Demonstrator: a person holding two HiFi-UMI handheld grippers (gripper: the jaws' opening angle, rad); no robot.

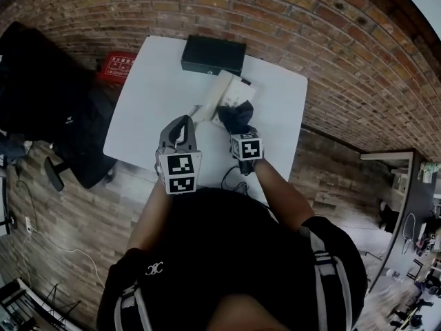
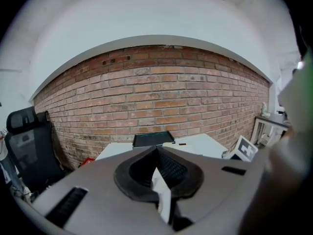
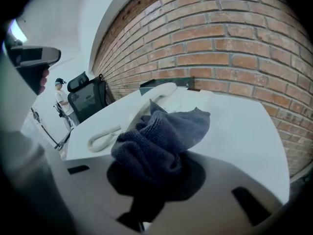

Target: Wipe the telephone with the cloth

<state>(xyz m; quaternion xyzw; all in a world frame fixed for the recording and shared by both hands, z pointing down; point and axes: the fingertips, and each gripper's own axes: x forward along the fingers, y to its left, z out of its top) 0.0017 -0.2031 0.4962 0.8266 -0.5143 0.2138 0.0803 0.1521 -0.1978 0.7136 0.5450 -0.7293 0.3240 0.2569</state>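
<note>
The cream telephone [image 1: 236,88] lies on the white table [image 1: 151,109], its handset [image 1: 211,98] slanting along its left side. A dark blue cloth [image 1: 236,116] is bunched against the phone's near edge, and my right gripper [image 1: 241,126] is shut on it. In the right gripper view the cloth [image 3: 161,136] fills the jaws, with the handset [image 3: 159,91] and the coiled cord [image 3: 102,138] beyond. My left gripper [image 1: 182,124] hovers just left of the handset, jaws together and empty. The left gripper view shows its tips [image 2: 156,150] meeting, with the phone [image 2: 185,143] behind.
A black box [image 1: 213,54] sits at the table's far edge against the brick wall. A red crate [image 1: 120,66] and a black office chair [image 1: 48,95] stand to the left. A dark cable [image 1: 234,178] hangs over the table's near edge.
</note>
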